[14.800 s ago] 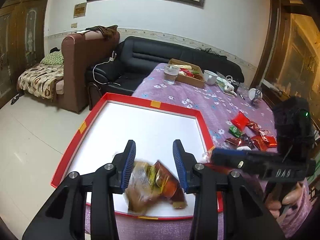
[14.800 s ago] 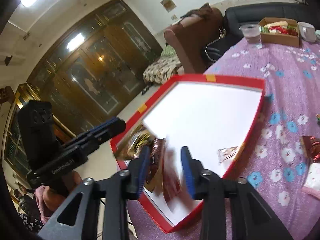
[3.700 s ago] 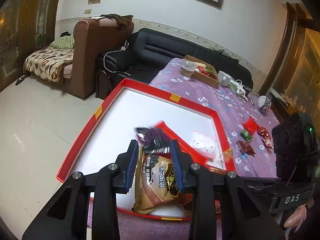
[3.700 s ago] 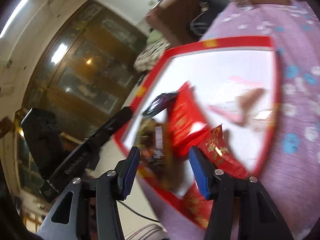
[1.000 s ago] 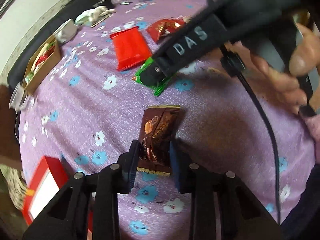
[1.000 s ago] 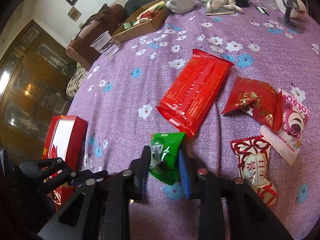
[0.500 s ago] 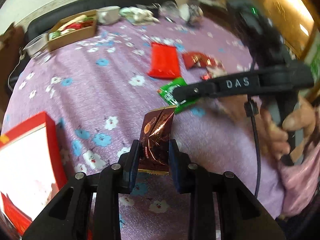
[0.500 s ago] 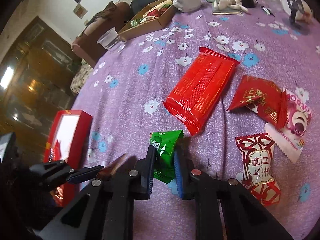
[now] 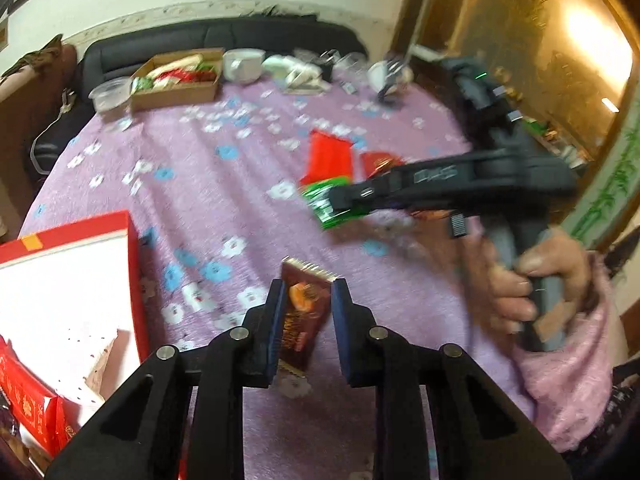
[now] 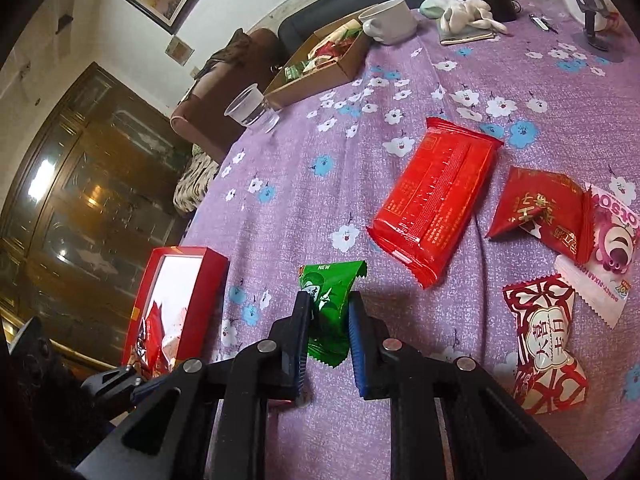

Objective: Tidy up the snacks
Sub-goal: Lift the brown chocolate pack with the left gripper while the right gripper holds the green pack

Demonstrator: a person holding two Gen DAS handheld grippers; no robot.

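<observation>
The left gripper (image 9: 306,320) pinches a glossy brown foil packet (image 9: 303,316) above the purple flowered tabletop (image 9: 224,200). The right gripper (image 10: 329,334) clamps a crinkly green sachet (image 10: 329,300). Farther off lies a flat red packet (image 10: 434,196).

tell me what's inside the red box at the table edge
The red box has a white floor. Near its front corner lie red snack packets and a pale speckled packet. The rest of that pile is cut off at the picture's edge; the box wall hides more.
</observation>
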